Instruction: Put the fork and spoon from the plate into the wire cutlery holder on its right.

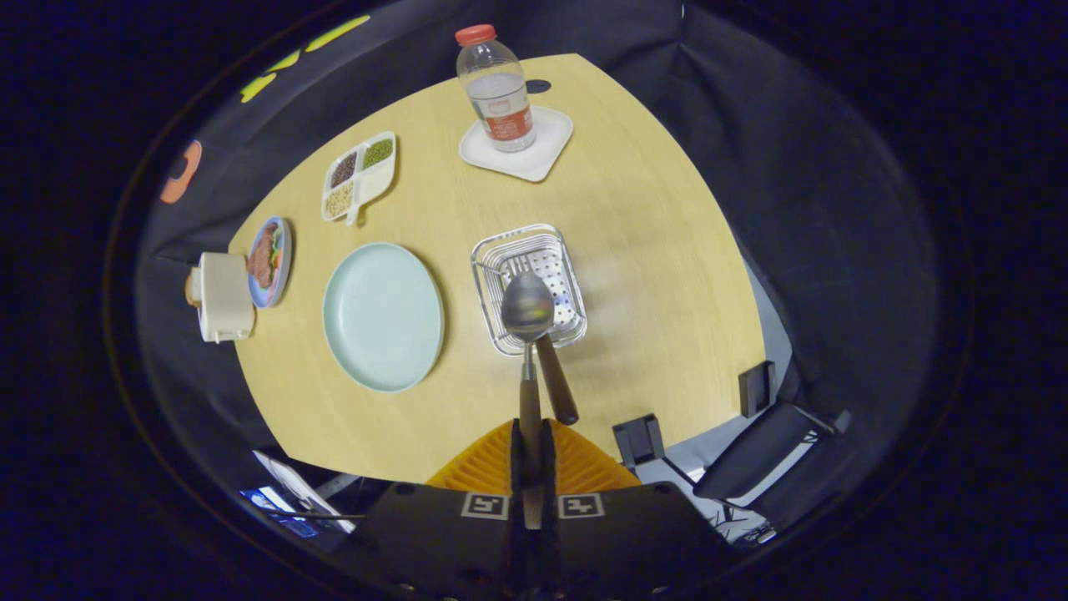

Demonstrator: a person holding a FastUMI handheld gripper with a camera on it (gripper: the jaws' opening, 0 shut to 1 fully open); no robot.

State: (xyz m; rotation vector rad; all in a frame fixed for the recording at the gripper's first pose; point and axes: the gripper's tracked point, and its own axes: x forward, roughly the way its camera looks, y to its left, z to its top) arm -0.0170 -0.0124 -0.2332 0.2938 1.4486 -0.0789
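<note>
The fingers [531, 446] are closed on the spoon [528, 313] by its wooden handle, bowl out over the wire cutlery holder [529, 288]. The fork [546, 334] already lies in that holder, handle sticking out over its near rim. To finish well, I would lower the spoon bowl inside the rim beside the fork, then release. Left of the holder, the pale green plate [383, 316] sits bare on the counter [651, 275].

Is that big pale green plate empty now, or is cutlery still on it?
Empty: the plate shows only bare surface. The gripper holds the spoon over the wire holder.
</note>
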